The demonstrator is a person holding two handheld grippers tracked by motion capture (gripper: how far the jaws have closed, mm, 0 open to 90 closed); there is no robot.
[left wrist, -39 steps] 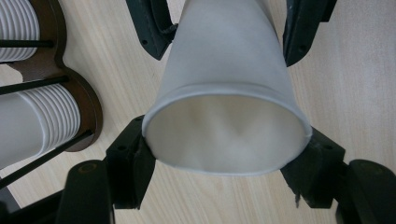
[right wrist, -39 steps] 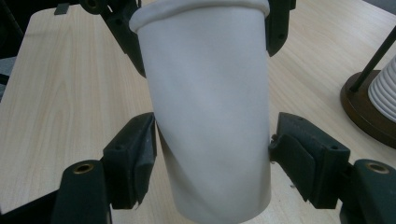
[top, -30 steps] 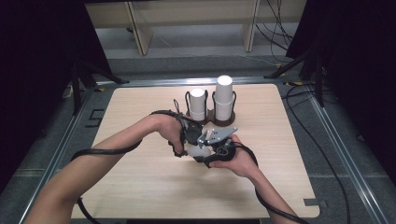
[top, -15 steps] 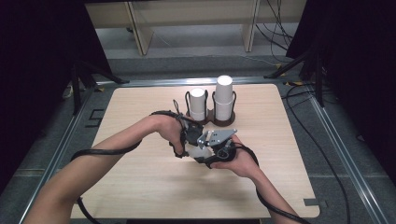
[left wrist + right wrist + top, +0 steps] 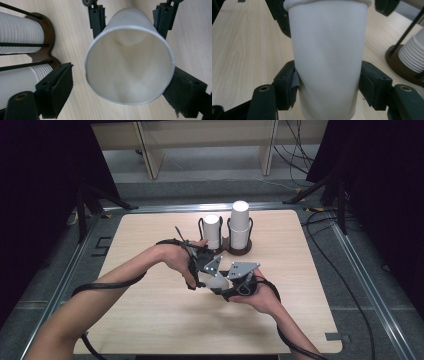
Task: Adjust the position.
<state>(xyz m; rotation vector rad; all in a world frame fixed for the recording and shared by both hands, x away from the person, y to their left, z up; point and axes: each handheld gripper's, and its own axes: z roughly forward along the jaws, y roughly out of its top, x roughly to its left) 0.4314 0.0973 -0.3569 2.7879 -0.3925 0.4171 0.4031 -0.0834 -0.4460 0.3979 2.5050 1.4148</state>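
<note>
You are working at a big wooden table (image 5: 150, 320). At the far middle of it stands a dark brown cup holder (image 5: 231, 249) with two white stacks of paper cups. The stack on the left (image 5: 212, 230) is shorter and the stack on the right (image 5: 239, 224) is taller.

Near the middle of the table, just in front of the holder, your two hands meet around one single white paper cup (image 5: 218, 281). It is off the stacks and up in the air between your two tools, lying on its side.

Your right gripper (image 5: 327, 86) has the cup. Its two black jaws press on both sides of the cup's wall, and the wall looks a little dented where the left pad (image 5: 287, 87) pushes in. So these jaws are closed tight on the cup.

Your left gripper (image 5: 120, 82) faces the open mouth of the cup (image 5: 130, 65). Its jaws are spread wide. The one at the left of that view stands clear of the rim, with bare table showing between. The one on the other side is right at the rim, and you cannot tell if it touches. It holds nothing.

I think one cup is already taken off a stack, so that part is done. What is left looks like passing the cup to your left gripper, or setting it down.
</note>
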